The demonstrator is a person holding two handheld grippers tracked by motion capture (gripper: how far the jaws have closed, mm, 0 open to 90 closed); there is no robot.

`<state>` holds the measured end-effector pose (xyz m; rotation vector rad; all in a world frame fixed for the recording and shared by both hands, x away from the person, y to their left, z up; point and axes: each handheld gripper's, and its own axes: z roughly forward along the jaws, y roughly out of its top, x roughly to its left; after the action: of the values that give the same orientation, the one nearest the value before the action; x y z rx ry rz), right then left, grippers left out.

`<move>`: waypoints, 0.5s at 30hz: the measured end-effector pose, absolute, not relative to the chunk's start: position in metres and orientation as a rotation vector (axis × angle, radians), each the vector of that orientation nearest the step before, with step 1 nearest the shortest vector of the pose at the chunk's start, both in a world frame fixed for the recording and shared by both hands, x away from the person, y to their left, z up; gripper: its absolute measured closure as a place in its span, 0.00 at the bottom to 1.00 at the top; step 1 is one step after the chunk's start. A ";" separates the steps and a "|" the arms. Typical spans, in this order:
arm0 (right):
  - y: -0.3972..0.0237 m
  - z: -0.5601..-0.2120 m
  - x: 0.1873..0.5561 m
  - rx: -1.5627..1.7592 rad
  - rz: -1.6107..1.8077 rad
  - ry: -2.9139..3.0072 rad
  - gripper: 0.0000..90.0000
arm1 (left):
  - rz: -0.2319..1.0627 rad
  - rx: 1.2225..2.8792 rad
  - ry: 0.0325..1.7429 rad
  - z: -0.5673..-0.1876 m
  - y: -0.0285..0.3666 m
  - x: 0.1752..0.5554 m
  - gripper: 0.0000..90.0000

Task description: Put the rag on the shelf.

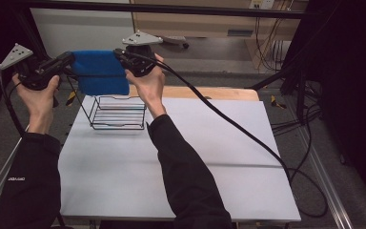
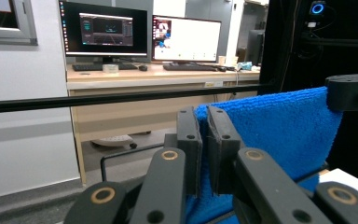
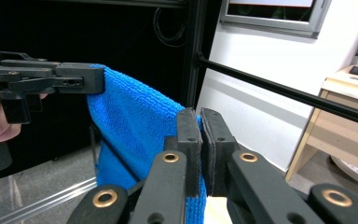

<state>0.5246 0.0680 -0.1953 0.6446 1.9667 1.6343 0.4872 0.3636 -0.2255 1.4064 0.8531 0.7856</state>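
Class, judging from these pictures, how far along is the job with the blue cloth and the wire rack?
Done: the left gripper and right gripper are each shut on a top corner of the blue cloth. In hand: it hangs spread between them above the wire rack. Left: probably lowering it onto the rack and letting go.

I see a white sheet [image 1: 171,181] covering the table, with a wooden board [image 1: 228,93] bare along its far edge. Black cables [image 1: 310,119] lie on the floor to the right. Far beyond the table I make out a desk [image 2: 135,77] carrying two lit monitors, a dark one [image 2: 103,30] on the left and a bright one [image 2: 186,39] on the right, each with a keyboard [image 2: 93,66] before it. A black bar [image 2: 98,99] crosses in front of the desk.
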 end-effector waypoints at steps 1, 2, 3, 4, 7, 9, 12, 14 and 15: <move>0.068 -0.196 0.524 0.645 1.636 1.973 0.97 | 0.782 1.407 0.849 -0.227 0.364 0.486 0.94; 0.067 -0.196 0.523 0.641 1.640 1.976 0.97 | 0.776 1.411 0.847 -0.228 0.365 0.485 0.94; 0.067 -0.196 0.522 0.642 1.641 1.983 0.97 | 0.774 1.419 0.847 -0.228 0.366 0.484 0.94; 0.067 -0.197 0.521 0.641 1.641 1.990 0.97 | 0.776 1.415 0.843 -0.229 0.366 0.483 0.94; 0.067 -0.197 0.518 0.629 1.642 2.006 0.97 | 0.776 1.422 0.838 -0.230 0.367 0.479 0.94; 0.067 -0.198 0.516 0.626 1.647 2.017 0.97 | 0.774 1.427 0.841 -0.231 0.368 0.477 0.94; 0.067 -0.201 0.513 0.621 1.631 2.035 0.97 | 0.777 1.442 0.843 -0.233 0.368 0.473 0.93; 0.068 -0.201 0.511 0.614 1.624 2.047 0.97 | 0.776 1.445 0.844 -0.234 0.370 0.471 0.93; 0.068 -0.202 0.510 0.613 1.625 2.054 0.97 | 0.773 1.447 0.848 -0.235 0.370 0.471 0.93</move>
<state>0.5099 0.0683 -0.2018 0.6132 2.0540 1.6245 0.4707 0.3699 -0.2348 1.4465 0.8480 0.7730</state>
